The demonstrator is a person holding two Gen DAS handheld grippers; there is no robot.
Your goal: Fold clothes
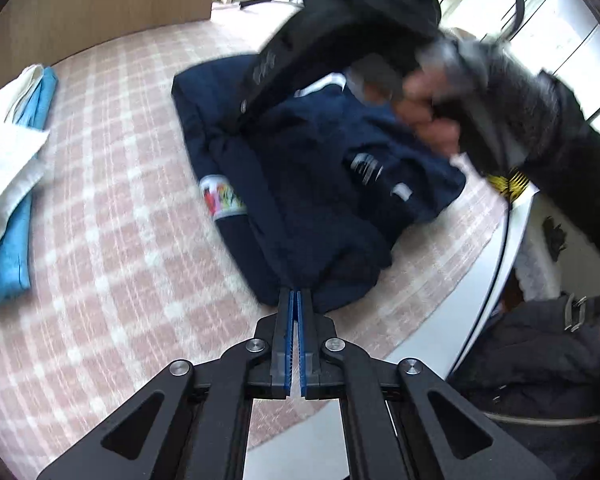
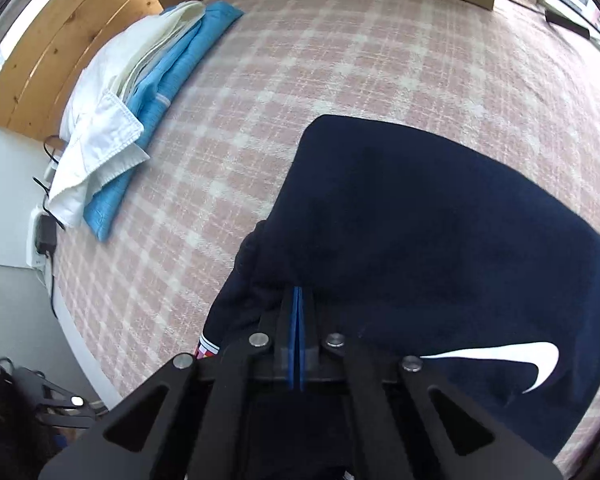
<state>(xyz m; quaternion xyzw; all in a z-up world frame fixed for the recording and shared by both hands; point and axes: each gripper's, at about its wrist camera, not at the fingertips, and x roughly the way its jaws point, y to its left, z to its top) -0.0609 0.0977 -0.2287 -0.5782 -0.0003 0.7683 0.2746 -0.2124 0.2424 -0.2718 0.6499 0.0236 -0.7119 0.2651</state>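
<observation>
A navy garment lies bunched on a pink plaid bed cover. One sleeve has a colourful patch. My left gripper is shut on the garment's near edge, where the cloth gathers at the tips. A hand holds the right tool over the garment's far side, blurred. In the right wrist view, the right gripper is shut on a fold of the navy garment. The cloth spreads ahead and to the right of it. A white swoosh shows at lower right.
A stack of white and blue folded clothes lies at the cover's left side, also the stack. A wooden headboard stands behind it. A charger with a cable hangs off the edge. The bed's edge curves on the right.
</observation>
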